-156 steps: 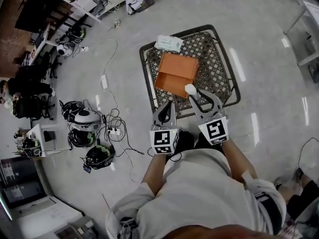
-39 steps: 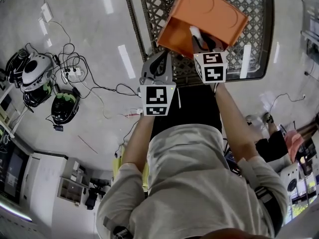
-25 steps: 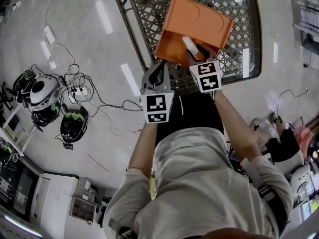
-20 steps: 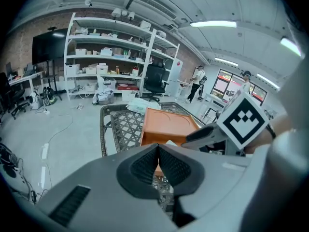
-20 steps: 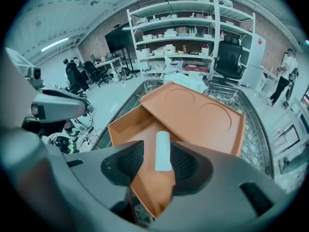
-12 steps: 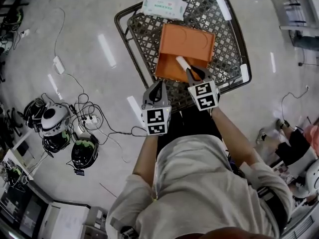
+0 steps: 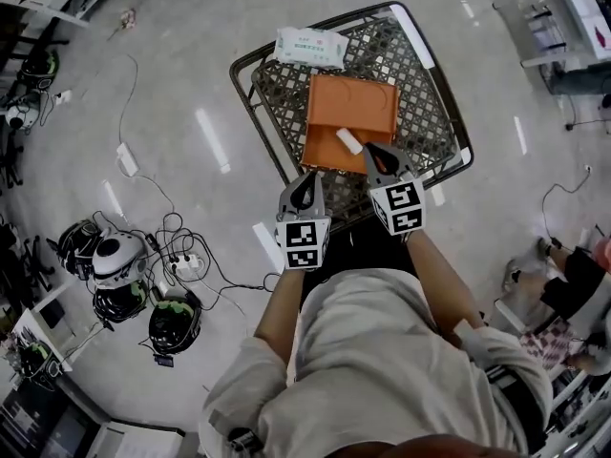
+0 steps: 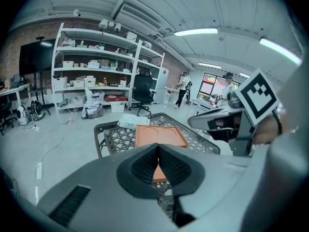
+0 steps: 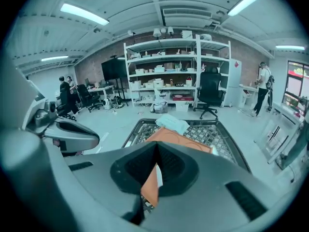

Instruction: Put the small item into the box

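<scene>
Already the small item (image 7: 348, 141), a short white cylinder, lay inside the orange box (image 7: 355, 98), against the wall nearest the person, so the task looked as good as done. In the head view it sat just beside the tip of the right tongs (image 7: 378, 151), at about their ten o'clock and apart from them. Its long axis ran from ten o'clock to four o'clock, slantwise across the line of those tongs. The right tongs had just been closing and stood fully together with nothing between them; through their own view only the box and a sliver of white showed beyond the meeting pads. The left tongs (image 7: 307, 177) were likewise closed and empty, and hung farther off at the item's seven o'clock, short of the box over the near rim of the lattice tabletop (image 7: 428, 113). A packet of wipes (image 7: 311, 46) lay at the far corner, at eleven o'clock from the box. Should the item need shifting, the right hand was plainly the nearer, and I judged it would have to open and turn to straddle the cylinder's short side.
</scene>
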